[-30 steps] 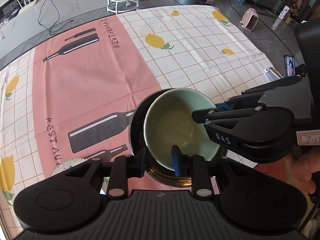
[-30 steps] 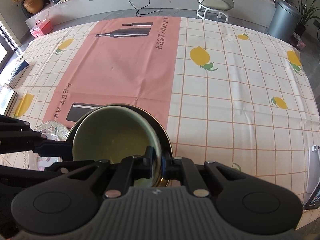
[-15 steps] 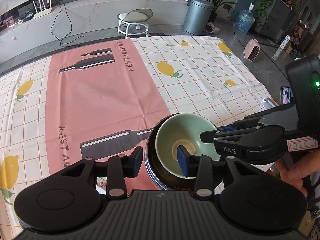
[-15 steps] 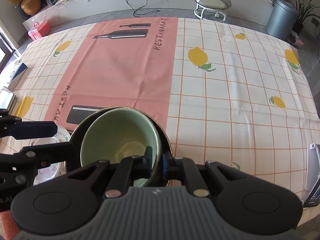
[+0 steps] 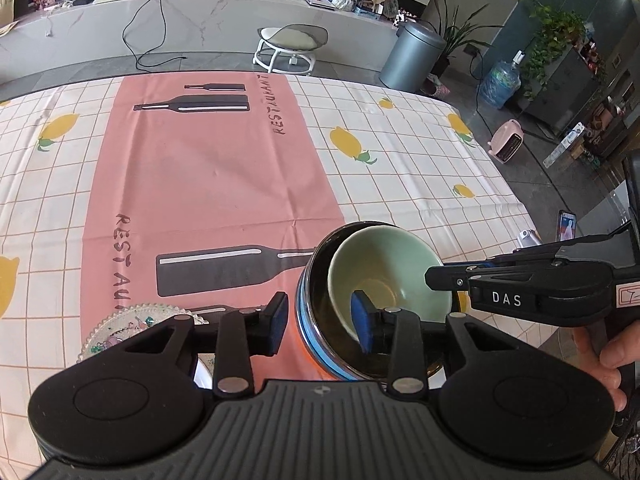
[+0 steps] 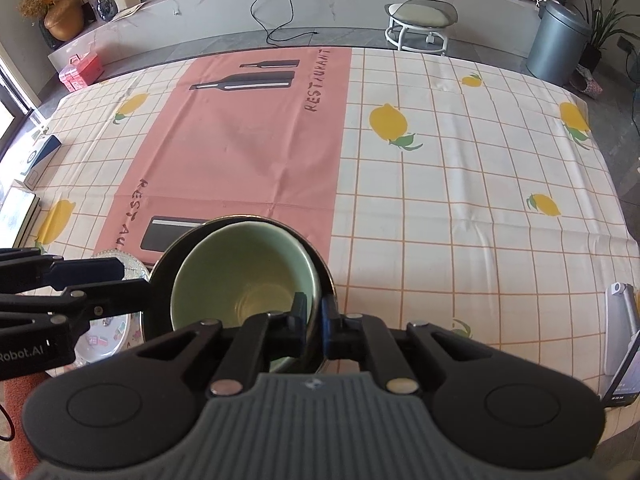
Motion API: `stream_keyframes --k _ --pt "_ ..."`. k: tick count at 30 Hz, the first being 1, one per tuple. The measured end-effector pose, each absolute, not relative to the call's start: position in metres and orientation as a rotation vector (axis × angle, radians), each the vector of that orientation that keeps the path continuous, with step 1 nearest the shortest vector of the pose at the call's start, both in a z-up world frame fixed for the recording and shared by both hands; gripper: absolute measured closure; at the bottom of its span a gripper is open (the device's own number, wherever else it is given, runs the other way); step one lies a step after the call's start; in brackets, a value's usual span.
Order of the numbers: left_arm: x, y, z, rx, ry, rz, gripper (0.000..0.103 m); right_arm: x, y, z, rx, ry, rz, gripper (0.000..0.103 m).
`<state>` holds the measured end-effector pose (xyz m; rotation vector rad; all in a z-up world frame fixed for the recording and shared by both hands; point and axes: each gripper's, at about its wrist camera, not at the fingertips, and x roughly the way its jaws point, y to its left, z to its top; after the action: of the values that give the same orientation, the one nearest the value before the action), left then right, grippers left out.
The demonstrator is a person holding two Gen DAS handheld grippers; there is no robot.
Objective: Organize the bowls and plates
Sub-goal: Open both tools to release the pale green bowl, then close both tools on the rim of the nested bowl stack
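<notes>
A pale green bowl [image 5: 390, 268] sits inside a larger dark bowl with a blue band [image 5: 310, 328], and both are held up above the table. My right gripper [image 6: 314, 314] is shut on the near rims of the two nested bowls [image 6: 244, 276]. My left gripper [image 5: 320, 320] is open, its right pad inside the green bowl and its left pad outside the dark bowl. A clear patterned glass plate [image 5: 120, 330] lies on the cloth at the lower left; it also shows in the right wrist view [image 6: 106, 336].
The table carries a pink and lemon-check tablecloth [image 6: 440, 184]. A phone on a stand [image 6: 622, 344] is at the right table edge. Books and a box [image 6: 24, 184] lie at the left edge. A stool [image 5: 290, 46] and bin [image 5: 412, 58] stand beyond the far edge.
My left gripper let go of the green bowl's rim and opened. The nested bowls, still pinched by the right gripper, rose above the cloth. The glass plate came into view.
</notes>
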<state>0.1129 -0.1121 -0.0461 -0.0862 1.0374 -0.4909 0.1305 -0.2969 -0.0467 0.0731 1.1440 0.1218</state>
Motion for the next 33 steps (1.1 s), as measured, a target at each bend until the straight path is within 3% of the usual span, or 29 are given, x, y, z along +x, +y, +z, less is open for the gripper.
stream_keyframes --k 12,14,17,19,26,33 --pt "0.107 -0.104 -0.046 -0.144 1.026 -0.481 0.065 0.125 -0.285 -0.051 0.021 1.132 0.126 0.096" --pt "0.107 -0.1 -0.045 -0.158 1.019 -0.475 0.063 0.121 -0.285 -0.045 0.019 1.106 0.128 0.082" --pt "0.107 -0.096 -0.041 -0.192 0.987 -0.462 0.048 0.113 -0.286 -0.033 0.02 1.05 0.131 0.066" --pt "0.105 -0.094 -0.039 -0.212 0.958 -0.45 0.037 0.108 -0.289 -0.027 0.031 1.015 0.12 0.061" --pt "0.097 -0.088 -0.041 -0.307 0.884 -0.41 0.025 0.092 -0.315 -0.029 0.229 0.95 0.021 0.04" --pt "0.101 -0.088 -0.068 -0.432 0.916 -0.359 0.022 0.082 -0.338 -0.069 0.551 0.972 -0.061 0.04"
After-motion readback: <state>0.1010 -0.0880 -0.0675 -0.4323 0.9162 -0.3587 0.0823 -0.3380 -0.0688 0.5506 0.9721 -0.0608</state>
